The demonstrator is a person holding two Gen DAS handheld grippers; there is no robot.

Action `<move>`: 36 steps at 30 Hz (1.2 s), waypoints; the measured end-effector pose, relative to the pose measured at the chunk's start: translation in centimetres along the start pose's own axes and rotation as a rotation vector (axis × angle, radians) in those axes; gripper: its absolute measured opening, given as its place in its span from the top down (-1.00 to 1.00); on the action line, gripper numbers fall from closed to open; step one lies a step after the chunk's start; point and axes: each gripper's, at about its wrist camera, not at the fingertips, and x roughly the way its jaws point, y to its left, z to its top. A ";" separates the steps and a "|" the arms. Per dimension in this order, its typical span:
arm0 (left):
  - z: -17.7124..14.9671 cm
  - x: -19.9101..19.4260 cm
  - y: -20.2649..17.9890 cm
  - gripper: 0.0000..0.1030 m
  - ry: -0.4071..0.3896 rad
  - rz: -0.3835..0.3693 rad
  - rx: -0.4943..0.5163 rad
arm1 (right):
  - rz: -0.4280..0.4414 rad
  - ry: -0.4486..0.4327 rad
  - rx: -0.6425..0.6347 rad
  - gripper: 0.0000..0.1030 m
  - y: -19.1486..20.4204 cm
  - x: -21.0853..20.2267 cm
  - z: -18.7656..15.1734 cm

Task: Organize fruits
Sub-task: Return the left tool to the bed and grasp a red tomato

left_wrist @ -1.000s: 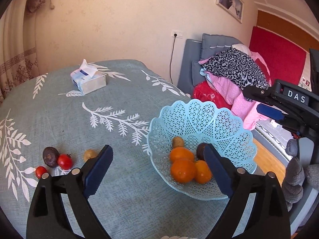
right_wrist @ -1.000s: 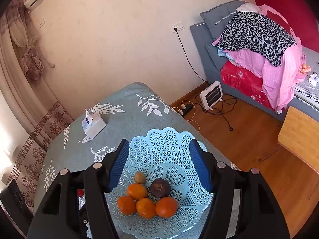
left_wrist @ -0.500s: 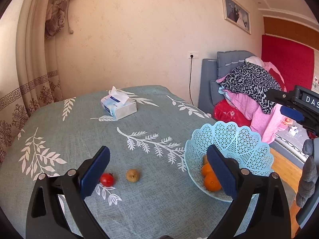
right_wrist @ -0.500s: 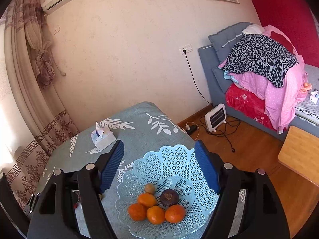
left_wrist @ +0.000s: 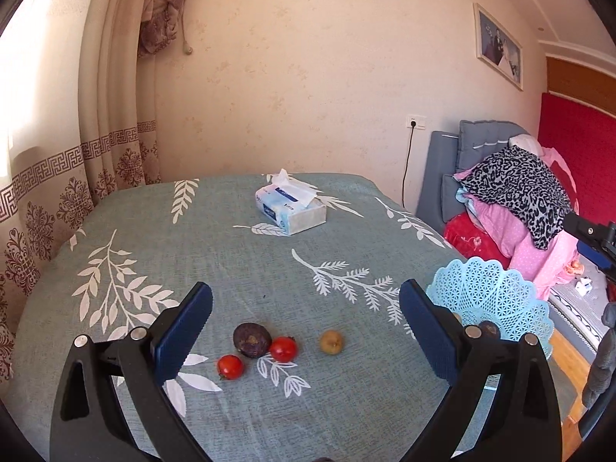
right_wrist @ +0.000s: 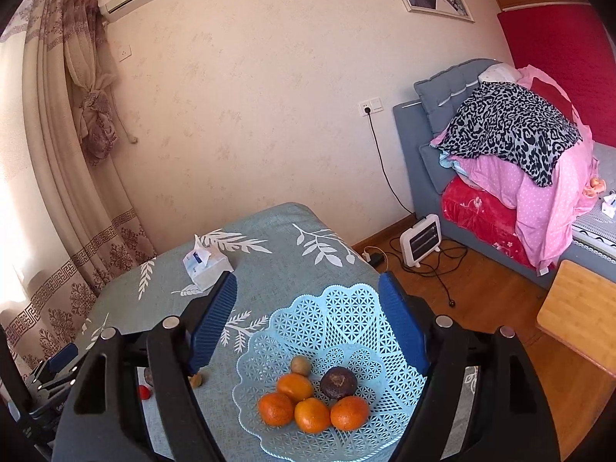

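My left gripper [left_wrist: 304, 331] is open and empty above the table. Just beyond it lie a dark purple fruit [left_wrist: 252, 340], two red tomatoes [left_wrist: 283, 349] [left_wrist: 230, 366] and a small tan fruit [left_wrist: 331, 342]. The light blue lattice basket [left_wrist: 496, 296] stands at the right table edge. My right gripper [right_wrist: 308, 327] is open and empty, held above the basket [right_wrist: 346, 308]. The basket holds several oranges [right_wrist: 312, 414], a dark purple fruit [right_wrist: 338, 382] and a small tan fruit [right_wrist: 300, 365]. The left gripper's body [right_wrist: 54, 369] shows at lower left.
A tissue box [left_wrist: 290, 208] sits toward the table's far side. The round table has a teal leaf-print cloth [left_wrist: 192, 254]. Curtains [left_wrist: 57, 177] hang to the left. A bed with piled clothes [right_wrist: 512, 146], a small heater [right_wrist: 420, 239] and a wooden stool [right_wrist: 577, 315] stand right.
My left gripper has swung left, away from the basket, and now faces the loose fruits on the cloth. My right gripper has tilted up a little over the basket.
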 end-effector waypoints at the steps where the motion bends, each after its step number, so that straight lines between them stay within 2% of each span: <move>1: -0.1 0.2 0.8 -0.88 0.012 0.009 -0.015 | 0.002 0.007 -0.006 -0.50 0.2 0.2 -0.1; 7: -0.9 2.1 5.0 -0.87 0.108 0.033 -0.126 | 0.014 0.029 -0.027 -0.50 0.7 0.8 -0.7; 9: -1.5 2.9 6.0 -0.80 0.133 0.041 -0.150 | 0.015 0.035 -0.025 -0.50 0.7 0.9 -0.8; 15: -3.8 5.9 7.6 -0.51 0.224 0.066 -0.162 | 0.017 0.056 -0.036 -0.50 0.9 1.7 -1.3; 19: -5.6 7.9 8.3 -0.13 0.295 0.052 -0.175 | 0.021 0.080 -0.052 -0.50 1.3 2.4 -1.8; 22: -6.7 9.1 8.7 0.02 0.333 0.045 -0.187 | 0.024 0.095 -0.064 -0.50 1.7 2.8 -2.2; 29: -7.7 10.1 8.3 0.07 0.355 0.042 -0.158 | 0.033 0.125 -0.091 -0.50 2.5 3.6 -3.1; 33: -7.8 10.1 7.8 0.34 0.351 0.044 -0.131 | 0.044 0.148 -0.104 -0.50 3.1 4.1 -3.7; 34: -7.8 10.0 7.8 0.48 0.346 0.038 -0.126 | 0.048 0.152 -0.111 -0.50 3.3 4.2 -3.9; 36: -7.7 9.4 7.6 0.48 0.316 0.047 -0.119 | 0.057 0.162 -0.128 -0.50 3.8 4.3 -4.4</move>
